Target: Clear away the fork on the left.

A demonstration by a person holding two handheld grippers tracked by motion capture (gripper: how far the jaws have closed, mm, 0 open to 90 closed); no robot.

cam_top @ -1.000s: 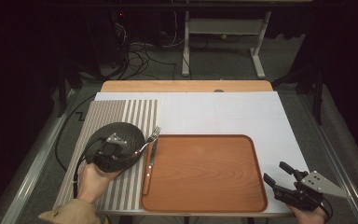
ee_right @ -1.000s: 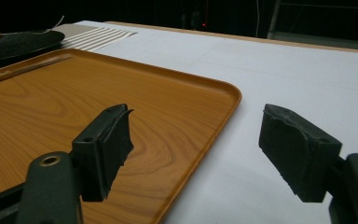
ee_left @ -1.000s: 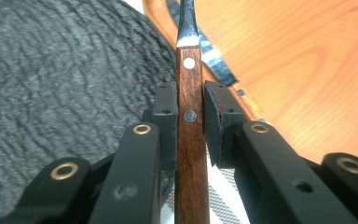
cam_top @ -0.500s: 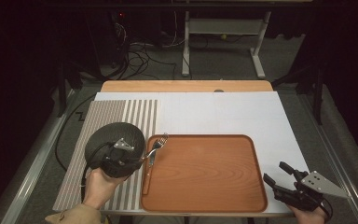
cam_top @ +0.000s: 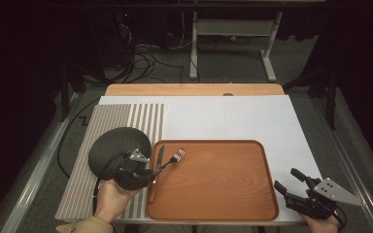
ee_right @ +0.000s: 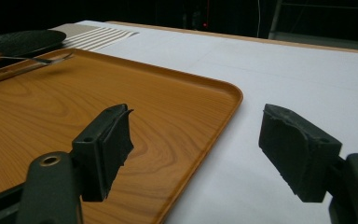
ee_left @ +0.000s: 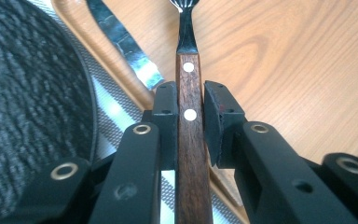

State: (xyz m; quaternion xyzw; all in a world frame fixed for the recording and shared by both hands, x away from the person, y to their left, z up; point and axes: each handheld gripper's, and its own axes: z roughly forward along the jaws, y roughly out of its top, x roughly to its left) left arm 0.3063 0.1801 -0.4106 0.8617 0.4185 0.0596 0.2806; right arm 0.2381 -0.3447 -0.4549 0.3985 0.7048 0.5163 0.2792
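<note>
On the white table (cam_top: 252, 121), your left gripper (ee_left: 189, 100) clamps the fork (ee_left: 189, 84) over the tray (cam_top: 223, 194) for placing; right gripper (ee_right: 196, 140) jaws apart, idle.

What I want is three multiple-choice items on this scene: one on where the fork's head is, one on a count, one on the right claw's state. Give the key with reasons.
1. Where is the head of the fork?
A. Over the wooden tray
B. On the floor
C. Beyond the table's far edge

2. How many pale rivets show on the fork's handle in the left gripper view?
A. One
B. Two
C. Four

3. What state is the right claw in?
A. Shut on a spoon
B. Open, holding nothing
C. Shut on a cup

Key:
1 A, the high view shows the tines above the tray's left part, the handle clamped in the left claw.
2 B, two white dots sit on the brown handle.
3 B, its jaws stand wide apart with only tray and white table cover between them.
</note>
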